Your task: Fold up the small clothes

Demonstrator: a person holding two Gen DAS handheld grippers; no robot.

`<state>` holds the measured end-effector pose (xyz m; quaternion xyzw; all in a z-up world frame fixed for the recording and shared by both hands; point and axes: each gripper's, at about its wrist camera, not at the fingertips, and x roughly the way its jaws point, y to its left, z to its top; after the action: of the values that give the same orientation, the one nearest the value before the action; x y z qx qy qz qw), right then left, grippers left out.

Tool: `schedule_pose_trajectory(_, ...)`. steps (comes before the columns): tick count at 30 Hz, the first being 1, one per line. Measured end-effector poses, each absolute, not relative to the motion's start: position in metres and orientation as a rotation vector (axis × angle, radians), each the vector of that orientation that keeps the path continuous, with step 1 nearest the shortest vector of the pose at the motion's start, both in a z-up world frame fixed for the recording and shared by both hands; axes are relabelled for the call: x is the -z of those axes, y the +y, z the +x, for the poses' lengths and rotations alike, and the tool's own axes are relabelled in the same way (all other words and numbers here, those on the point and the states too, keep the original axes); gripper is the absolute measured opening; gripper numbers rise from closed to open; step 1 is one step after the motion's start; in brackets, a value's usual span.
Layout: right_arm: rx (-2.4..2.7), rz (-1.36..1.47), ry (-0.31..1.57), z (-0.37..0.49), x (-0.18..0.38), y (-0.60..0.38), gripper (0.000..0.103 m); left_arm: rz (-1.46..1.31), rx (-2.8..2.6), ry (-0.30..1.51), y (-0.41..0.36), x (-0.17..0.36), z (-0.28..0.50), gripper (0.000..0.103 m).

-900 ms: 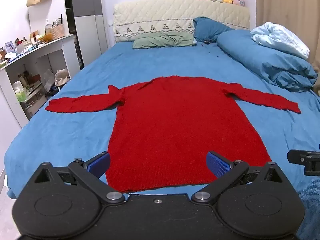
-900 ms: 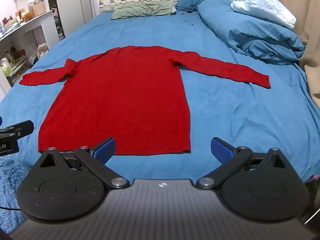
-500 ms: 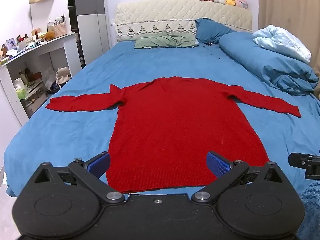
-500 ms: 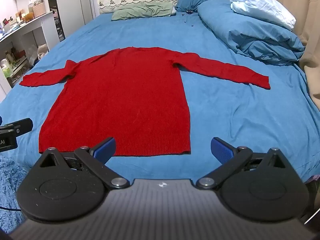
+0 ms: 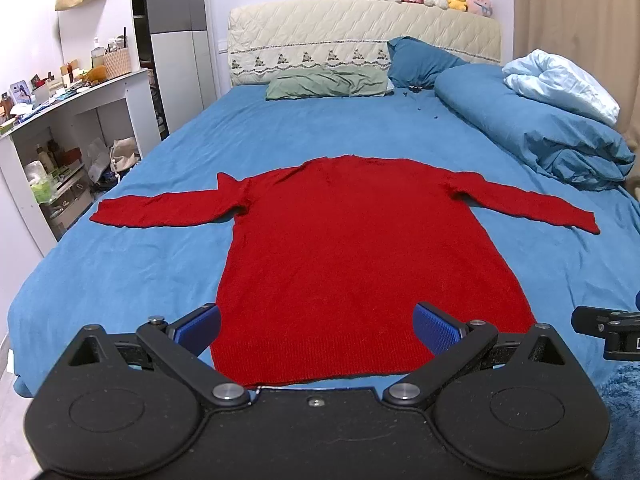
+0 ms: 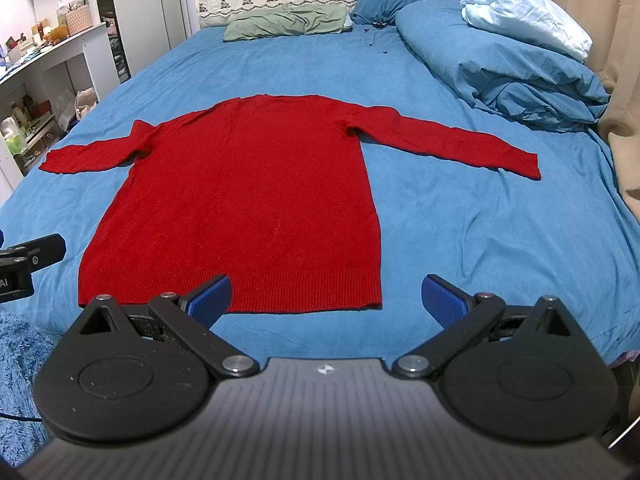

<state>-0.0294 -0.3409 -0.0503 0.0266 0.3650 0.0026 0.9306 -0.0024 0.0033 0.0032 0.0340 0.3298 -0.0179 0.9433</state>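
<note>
Red sweater lies flat mid-bed, sleeves out left and right, hem near me. My left claw and right claw gape wide, holding nothing.

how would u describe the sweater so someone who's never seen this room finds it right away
Start at the large bed with the blue sheet that fills the room. Near its foot end, a long-sleeved knit sweater lies flat, both sleeves spread out to the sides and its ribbed hem toward the cameras. It is the only red thing on the bed; the sheet, pillows and heaped duvet around it are blue, green or pale.
</note>
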Motion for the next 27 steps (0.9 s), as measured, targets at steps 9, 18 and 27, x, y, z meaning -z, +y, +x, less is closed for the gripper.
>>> schedule_pose_trajectory(9, -0.005, 0.054, 0.747, -0.0293, 0.0494, -0.3405, 0.103, 0.076, 0.035, 0.670, 0.0021, -0.0041, -0.0037, 0.103)
schedule_pose_trajectory(18, -0.005, 0.055, 0.746, -0.0290, 0.0489, -0.3402, 0.103, 0.073, 0.036, 0.670, 0.0013, -0.0050, -0.0037, 0.103)
schedule_pose_trajectory(27, -0.006, 0.054, 0.747, -0.0286, 0.0487, -0.3398, 0.103, 0.066, 0.034, 0.671, 0.0019, -0.0067, -0.0037, 0.103)
